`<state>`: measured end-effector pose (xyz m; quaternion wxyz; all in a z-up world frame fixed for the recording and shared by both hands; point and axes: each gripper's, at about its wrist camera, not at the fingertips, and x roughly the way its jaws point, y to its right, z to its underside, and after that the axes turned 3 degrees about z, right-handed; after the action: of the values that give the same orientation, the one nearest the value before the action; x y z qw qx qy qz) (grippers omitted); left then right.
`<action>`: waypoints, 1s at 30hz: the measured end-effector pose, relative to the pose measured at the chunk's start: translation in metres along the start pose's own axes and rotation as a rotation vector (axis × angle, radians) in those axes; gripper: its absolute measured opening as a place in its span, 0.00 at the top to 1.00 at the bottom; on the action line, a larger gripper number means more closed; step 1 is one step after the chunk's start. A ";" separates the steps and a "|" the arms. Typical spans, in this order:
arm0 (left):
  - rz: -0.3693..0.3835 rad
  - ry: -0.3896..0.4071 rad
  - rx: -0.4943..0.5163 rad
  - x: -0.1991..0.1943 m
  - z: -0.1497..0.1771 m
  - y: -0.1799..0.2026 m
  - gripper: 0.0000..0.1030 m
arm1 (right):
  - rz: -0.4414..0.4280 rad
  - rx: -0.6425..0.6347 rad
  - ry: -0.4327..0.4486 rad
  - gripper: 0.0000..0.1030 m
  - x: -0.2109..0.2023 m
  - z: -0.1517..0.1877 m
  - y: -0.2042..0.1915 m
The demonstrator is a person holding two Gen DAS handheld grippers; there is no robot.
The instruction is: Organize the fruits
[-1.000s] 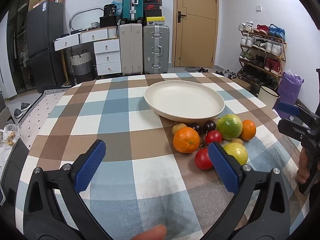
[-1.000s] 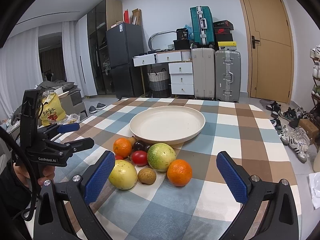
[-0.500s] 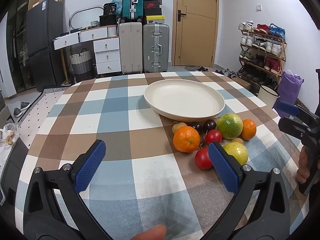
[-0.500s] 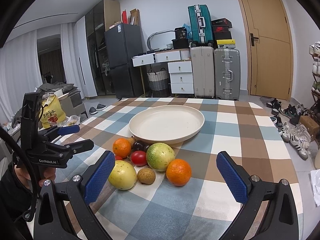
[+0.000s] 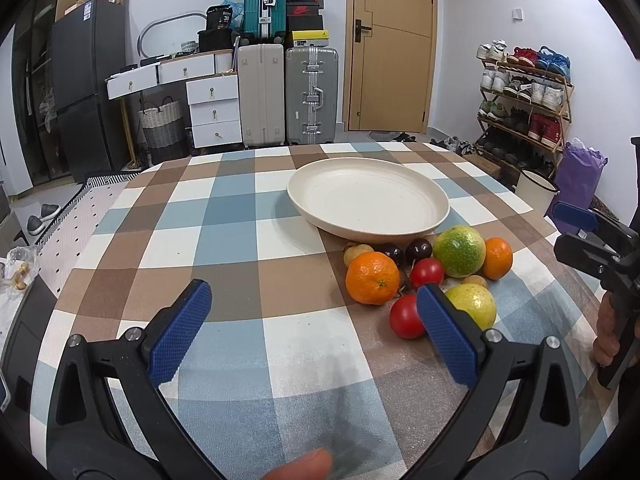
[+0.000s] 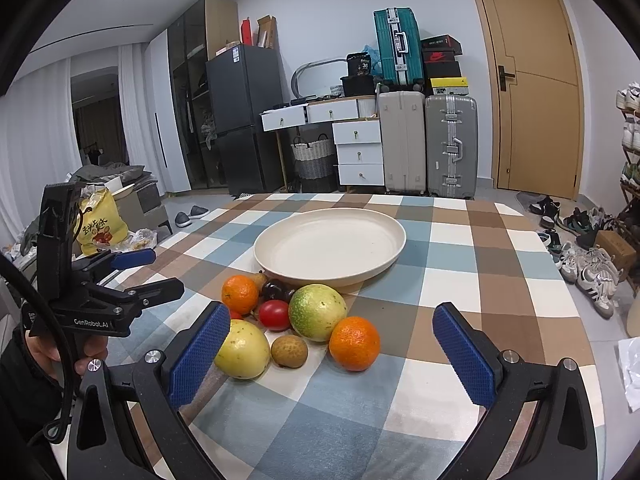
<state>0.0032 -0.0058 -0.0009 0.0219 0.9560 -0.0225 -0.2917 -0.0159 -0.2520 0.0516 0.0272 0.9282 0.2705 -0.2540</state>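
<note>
We hold the left gripper (image 5: 308, 320) low over the near part of the desk (image 5: 224, 240), its blue-padded jaws spread wide with nothing between them. We hold the right gripper (image 6: 332, 354) the same way: jaws wide apart and empty, hovering above the checked cloth just short of the fruit.

The fruit lies in a tight cluster on the desk, right against the near rim of the cream plate (image 6: 332, 244), which has nothing on it. From the right wrist view we see a large green fruit (image 6: 317, 312) in the middle of the pile, touching an orange (image 6: 354, 343) on its right and a red tomato (image 6: 274, 315) on its left. In front of these sit a small brown round fruit (image 6: 289, 351) and a yellow-green pear-like fruit (image 6: 242, 349), the latter partly hidden behind our right gripper's left pad. Farther back, a second orange (image 6: 240, 294) and a dark plum (image 6: 274, 290) lie close to the plate's edge.

From the left wrist view the same pile sits to the right of centre: the second orange (image 5: 373, 278) is nearest us, two dark plums (image 5: 419, 250) lie behind it, and another red tomato (image 5: 407, 317) sits just beside our left gripper's right pad. Each view catches the other gripper at its edge, held in a hand (image 6: 56, 354).
</note>
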 end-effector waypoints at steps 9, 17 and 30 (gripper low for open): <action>0.000 0.001 0.002 0.001 0.001 0.000 0.01 | 0.019 0.005 -0.004 0.00 0.000 0.002 -0.002; 0.000 -0.002 -0.001 0.001 0.001 -0.001 0.01 | 0.042 0.030 -0.043 0.00 0.009 -0.002 0.004; 0.021 -0.013 -0.011 0.010 -0.007 0.003 0.01 | 0.065 0.053 -0.180 0.00 0.032 -0.005 0.017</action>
<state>0.0154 -0.0096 -0.0004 0.0299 0.9536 -0.0314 -0.2979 0.0184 -0.2503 0.0384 0.0351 0.9103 0.2300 -0.3423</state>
